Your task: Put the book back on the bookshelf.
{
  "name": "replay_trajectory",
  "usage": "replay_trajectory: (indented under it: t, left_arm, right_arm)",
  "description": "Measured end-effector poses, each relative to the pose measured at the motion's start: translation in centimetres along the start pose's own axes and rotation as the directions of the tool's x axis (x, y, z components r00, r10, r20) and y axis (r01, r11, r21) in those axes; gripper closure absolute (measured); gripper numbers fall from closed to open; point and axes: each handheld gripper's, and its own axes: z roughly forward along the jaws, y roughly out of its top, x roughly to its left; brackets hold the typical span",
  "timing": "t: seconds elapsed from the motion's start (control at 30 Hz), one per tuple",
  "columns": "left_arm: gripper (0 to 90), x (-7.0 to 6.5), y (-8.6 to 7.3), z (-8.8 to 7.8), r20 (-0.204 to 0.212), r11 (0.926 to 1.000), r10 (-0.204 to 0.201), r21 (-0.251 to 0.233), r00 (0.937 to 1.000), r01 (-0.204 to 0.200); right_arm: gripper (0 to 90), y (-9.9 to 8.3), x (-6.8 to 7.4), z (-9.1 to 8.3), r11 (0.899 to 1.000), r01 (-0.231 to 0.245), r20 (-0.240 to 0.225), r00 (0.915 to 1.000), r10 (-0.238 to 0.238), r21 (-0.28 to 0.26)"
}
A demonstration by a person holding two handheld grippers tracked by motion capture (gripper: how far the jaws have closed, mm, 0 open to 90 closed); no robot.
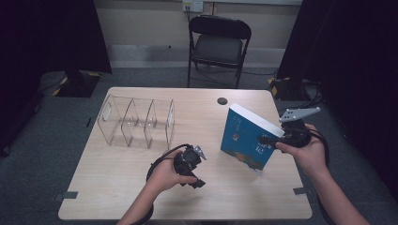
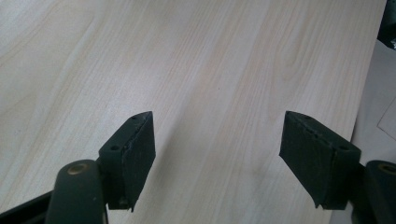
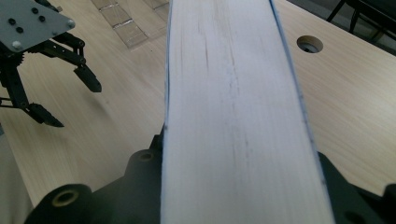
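book (image 1: 248, 138) stands tilted on the table's (image 1: 141, 187) right half, clamped in the right gripper (image 1: 277, 139); clear organizer (image 1: 136, 122) lies far left, nearer the idle, half-open left gripper (image 1: 199, 152).

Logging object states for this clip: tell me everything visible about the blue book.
The thick blue paperback book has a teal-blue cover with white lettering and an orange-toned picture near its lower part. Its white page block faces the right gripper view. It stands tilted, lower corner near or on the pale wooden table, right of the clear acrylic divider rack. The right claw is shut on its page edge.
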Motion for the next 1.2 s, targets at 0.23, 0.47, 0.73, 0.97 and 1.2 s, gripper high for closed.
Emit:
replay_trajectory:
  t: [0.23,0.47,0.73,0.97,1.2]
  left_arm:
    - [26.1,0.3,0.0,-0.5,-0.002,0.9999,-0.006,-0.009,1.0,0.006]
    - [25.9,0.3,-0.2,-1.3,-0.02,0.9996,-0.018,-0.02,0.9996,0.018]
    - [26.1,0.8,-0.7,-3.3,-0.043,0.9982,-0.032,-0.051,0.9986,0.03]
    - [25.6,1.2,-1.1,-5.1,-0.061,0.9956,-0.045,-0.085,0.9972,0.039]
    - [23.9,1.0,-0.4,-6.1,-0.068,0.9926,-0.036,-0.118,0.997,0.028]
  right_arm:
    - [61.5,-0.2,0.5,-0.3,0.999,0.003,-0.005,1.0,-0.003,-0.032]
    - [61.7,0.0,2.1,-0.9,0.997,0.027,-0.022,0.9994,-0.028,-0.07]
    - [61.6,0.6,3.9,-0.6,0.994,0.031,-0.11,0.993,-0.043,-0.103]
    - [61.5,0.5,6.0,0.0,0.99,0.066,-0.205,0.9745,-0.091,-0.128]
    - [61.2,-0.7,5.8,-0.3,0.982,0.116,-0.217,0.9649,-0.148,-0.15]
